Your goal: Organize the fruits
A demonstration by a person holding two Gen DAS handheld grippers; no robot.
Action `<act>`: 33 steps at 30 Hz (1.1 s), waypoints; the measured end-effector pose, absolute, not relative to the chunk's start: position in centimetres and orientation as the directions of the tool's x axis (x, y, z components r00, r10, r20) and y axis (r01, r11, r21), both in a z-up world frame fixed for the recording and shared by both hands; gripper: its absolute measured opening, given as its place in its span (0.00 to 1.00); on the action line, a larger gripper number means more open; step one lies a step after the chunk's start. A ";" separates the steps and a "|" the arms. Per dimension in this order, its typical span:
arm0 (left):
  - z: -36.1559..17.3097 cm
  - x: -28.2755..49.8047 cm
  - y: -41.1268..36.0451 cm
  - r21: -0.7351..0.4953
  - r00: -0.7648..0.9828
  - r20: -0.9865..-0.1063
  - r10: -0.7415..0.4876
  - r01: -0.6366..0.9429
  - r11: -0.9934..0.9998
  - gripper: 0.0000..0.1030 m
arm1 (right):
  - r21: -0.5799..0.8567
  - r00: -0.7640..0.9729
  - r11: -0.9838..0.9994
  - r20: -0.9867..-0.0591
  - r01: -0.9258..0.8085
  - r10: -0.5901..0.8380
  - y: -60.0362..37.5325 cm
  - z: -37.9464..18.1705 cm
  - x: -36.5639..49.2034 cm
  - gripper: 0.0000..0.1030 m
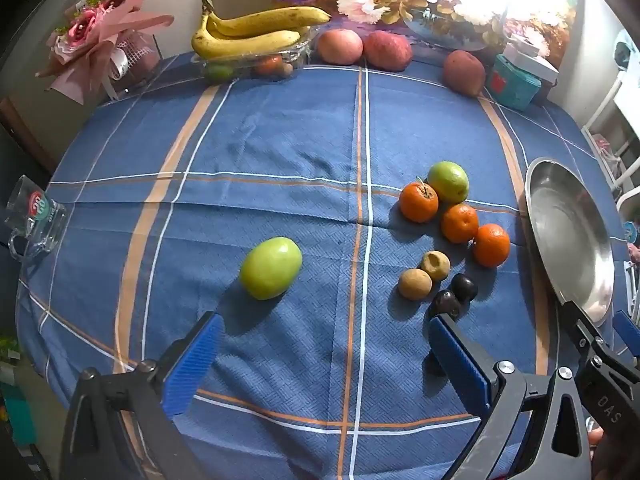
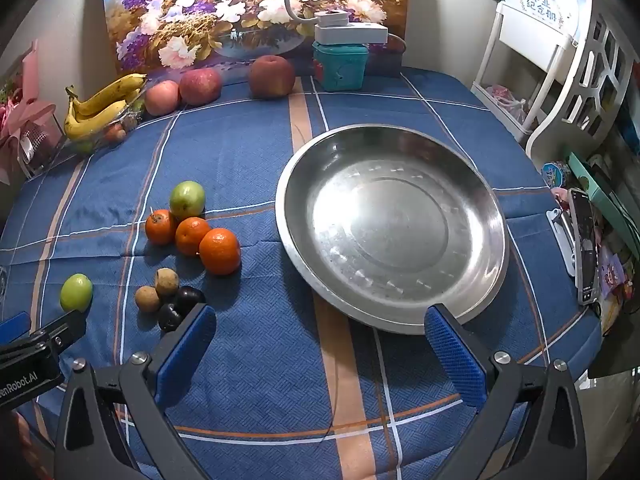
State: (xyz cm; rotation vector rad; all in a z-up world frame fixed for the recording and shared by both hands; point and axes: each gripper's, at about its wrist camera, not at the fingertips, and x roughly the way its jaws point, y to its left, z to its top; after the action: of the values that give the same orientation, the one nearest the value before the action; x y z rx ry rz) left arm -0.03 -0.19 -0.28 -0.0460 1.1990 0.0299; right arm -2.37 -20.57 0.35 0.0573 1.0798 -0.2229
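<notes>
Both grippers spread wide, holding nothing: left gripper (image 1: 324, 356) low over the cloth, right gripper (image 2: 320, 344) just near the metal dish (image 2: 496, 216).

Dish bare, on the right side of the table. Fruit all out on the blue checked cloth (image 1: 280, 152), left of the dish: one green fruit (image 1: 271, 268) alone, close in front of the left gripper; a second green fruit (image 1: 448, 182) touching three oranges (image 1: 459, 223) farther right; two brown fruits (image 1: 415, 284) and two dark plums (image 1: 464, 287) bunched near the right blue finger (image 1: 460, 356).

Probably best to start with the lone green fruit. Slide in low, one finger each side, squeeze softly. Round, so likely to roll if bumped.

Far side: bananas (image 1: 248, 32), apples (image 1: 340, 46), a teal box (image 1: 514, 84), a flower painting (image 2: 256, 4). Glass mug (image 1: 34, 216) at the left edge. White shelf (image 2: 532, 60) far right.
</notes>
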 end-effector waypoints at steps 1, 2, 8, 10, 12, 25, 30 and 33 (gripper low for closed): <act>-0.2 -0.1 -0.2 -0.018 0.364 -0.932 0.000 -0.047 0.999 1.00 | -0.062 0.451 0.976 -0.879 0.207 -0.152 -20.5 0.3 -2.3 1.00; -0.2 -0.1 -0.2 -0.017 0.365 -0.931 0.002 -0.048 0.999 1.00 | -0.060 0.452 0.976 -0.879 0.207 -0.150 -20.6 0.3 -2.4 1.00; -0.1 -0.1 -0.3 -0.013 0.367 -0.930 0.005 -0.047 0.999 1.00 | -0.062 0.452 0.977 -0.879 0.205 -0.151 -20.5 0.5 -2.4 1.00; 0.0 -0.1 -0.3 -0.013 0.368 -0.930 0.005 -0.046 0.999 1.00 | -0.062 0.452 0.977 -0.879 0.206 -0.151 -20.5 0.5 -2.4 1.00; 0.0 -0.1 -0.4 -0.012 0.369 -0.930 0.006 -0.047 0.999 1.00 | -0.062 0.452 0.977 -0.879 0.206 -0.151 -20.5 0.5 -2.4 1.00; 0.0 0.0 -0.4 -0.008 0.367 -0.930 0.009 -0.045 0.999 1.00 | -0.060 0.451 0.977 -0.880 0.205 -0.149 -20.5 0.5 -2.4 1.00; 0.0 0.0 -0.4 -0.007 0.367 -0.930 0.010 -0.045 0.999 1.00 | -0.060 0.451 0.977 -0.880 0.206 -0.149 -20.5 0.5 -2.4 1.00; 0.0 0.0 -0.5 -0.007 0.367 -0.930 0.010 -0.045 0.999 1.00 | -0.060 0.450 0.977 -0.880 0.206 -0.149 -20.5 0.5 -2.4 1.00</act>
State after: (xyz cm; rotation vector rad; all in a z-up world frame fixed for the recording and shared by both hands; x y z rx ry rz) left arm 0.03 -0.46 0.01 -0.0330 1.1944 0.0348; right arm -2.41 -20.51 0.47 0.0588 1.0820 -0.2197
